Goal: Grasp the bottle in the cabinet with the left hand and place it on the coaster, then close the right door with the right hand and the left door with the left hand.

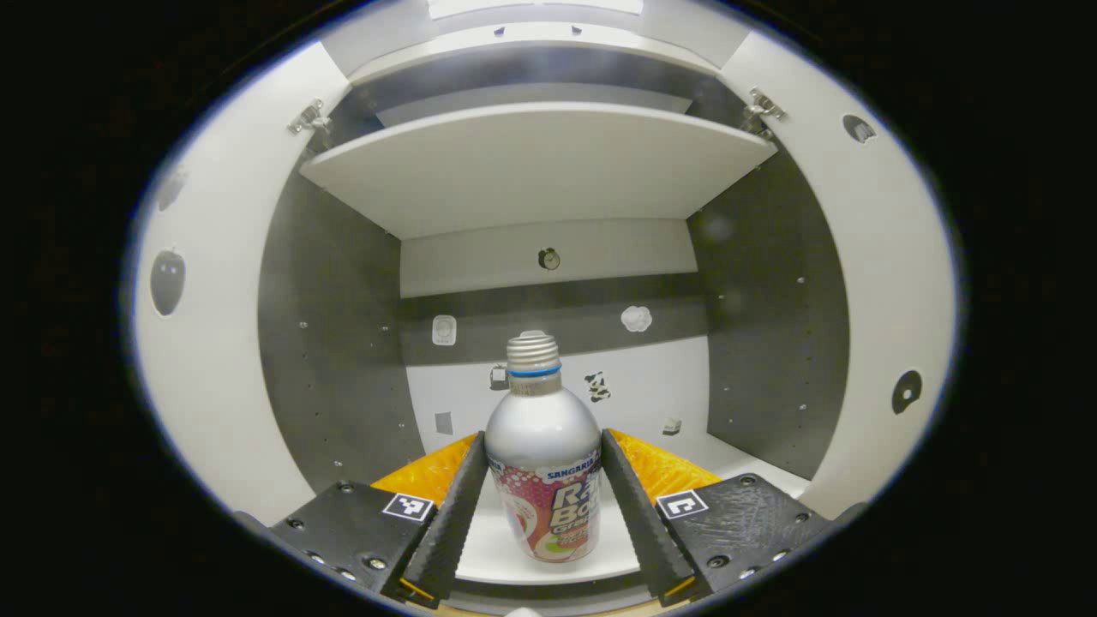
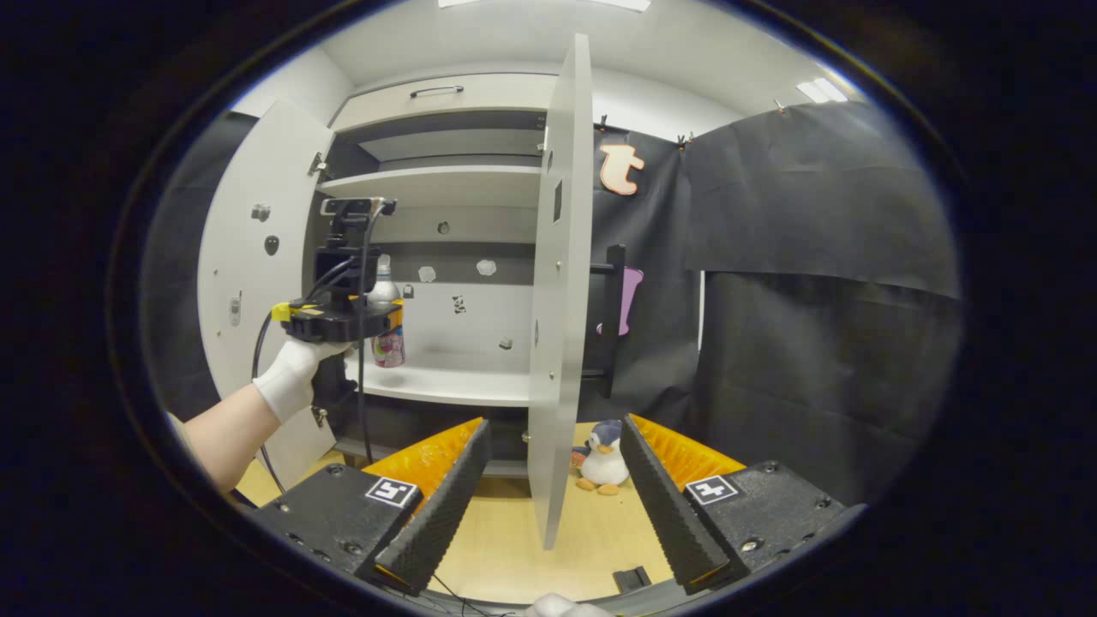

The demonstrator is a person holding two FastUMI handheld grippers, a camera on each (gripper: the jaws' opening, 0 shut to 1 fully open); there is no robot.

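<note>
White cabinet point(image 2: 446, 184) with grey inner walls stands open against the booth's black cloth wall, both doors swung wide. At far left in the right gripper view, its left door point(image 2: 248, 257) hangs open; just inside it my white-gloved left hand point(image 2: 296, 377) holds my left gripper point(image 2: 390, 321) up at the lower shelf point(image 2: 446, 386), its fingers reaching either side of the silver metal bottle with a screw cap and pink-patterned label point(image 2: 387, 317). The left gripper view shows this close up: the bottle point(image 1: 543, 454) stands upright near the front edge of the white lower shelf point(image 1: 488, 548), between my left gripper's point(image 1: 543, 514) two fingers, which are spread open with a sliver of shelf visible on each side of the bottle, so they flank it without pressing on it. Small stickers dot the cabinet's back wall point(image 1: 548, 377) behind the bottle, and a bare white upper shelf point(image 1: 531, 163) spans above.

Further right in the right gripper view, the right door point(image 2: 561, 283) stands edge-on toward me, directly ahead of my right gripper point(image 2: 553, 506), whose fingers are released and wide apart, holding nothing. Beyond the door's lower edge, a small grey-and-white plush penguin point(image 2: 602, 467) sits on the pale wooden tabletop point(image 2: 506, 548).
</note>
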